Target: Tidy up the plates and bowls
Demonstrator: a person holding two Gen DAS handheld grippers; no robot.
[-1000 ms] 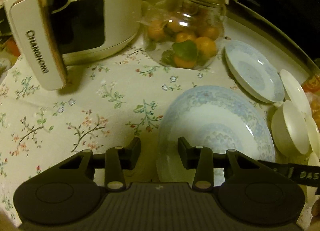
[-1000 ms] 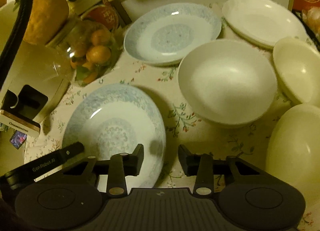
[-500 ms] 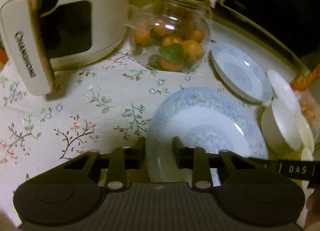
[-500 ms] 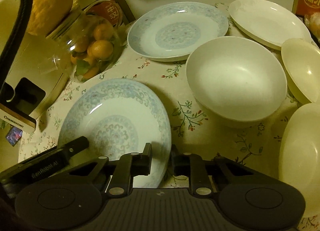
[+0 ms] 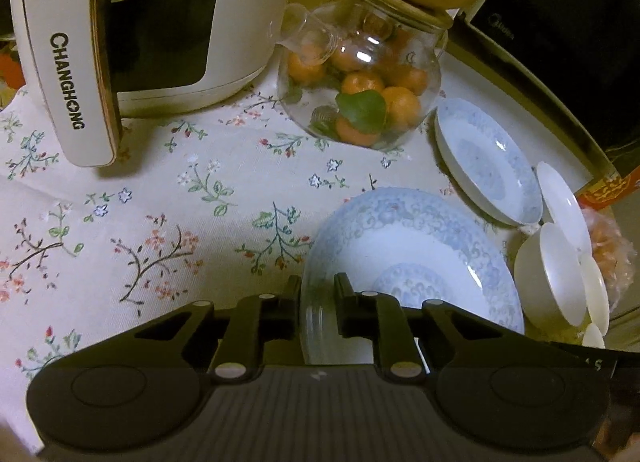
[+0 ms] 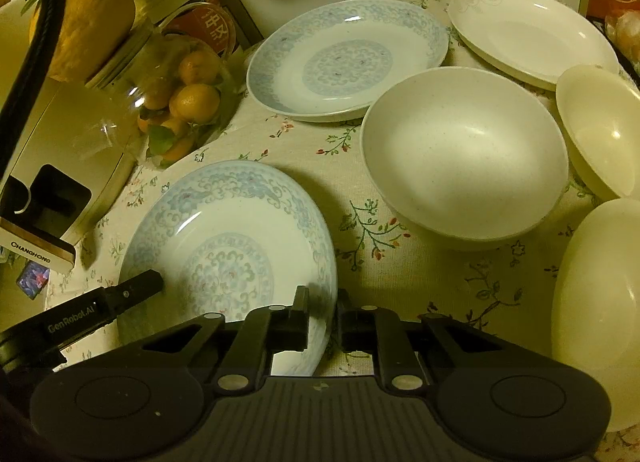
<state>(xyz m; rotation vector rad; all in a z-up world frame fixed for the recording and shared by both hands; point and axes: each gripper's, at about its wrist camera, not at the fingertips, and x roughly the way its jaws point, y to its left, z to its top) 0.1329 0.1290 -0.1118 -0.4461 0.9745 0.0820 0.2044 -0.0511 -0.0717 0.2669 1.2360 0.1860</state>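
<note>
Blue plate [image 5: 416, 262] clamped at opposite rims by left gripper [image 5: 318, 298] and right gripper [image 6: 322, 312], white bowl [image 6: 464, 154] beside plate fully seen only in right view

Blue-patterned white plate [image 6: 224, 234]; floral cream tablecloth [image 5: 160, 198].

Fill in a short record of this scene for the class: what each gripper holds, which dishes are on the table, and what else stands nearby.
left gripper: jaws closed on the left rim of the near blue plate
right gripper: jaws closed on the right rim of the same plate
far blue plate: flat on the tablecloth
white plate: right of the far blue plate
white bowl: upright, empty
cream bowls: at the right edge
glass jar: holds oranges
white appliance: left of the jar
</note>
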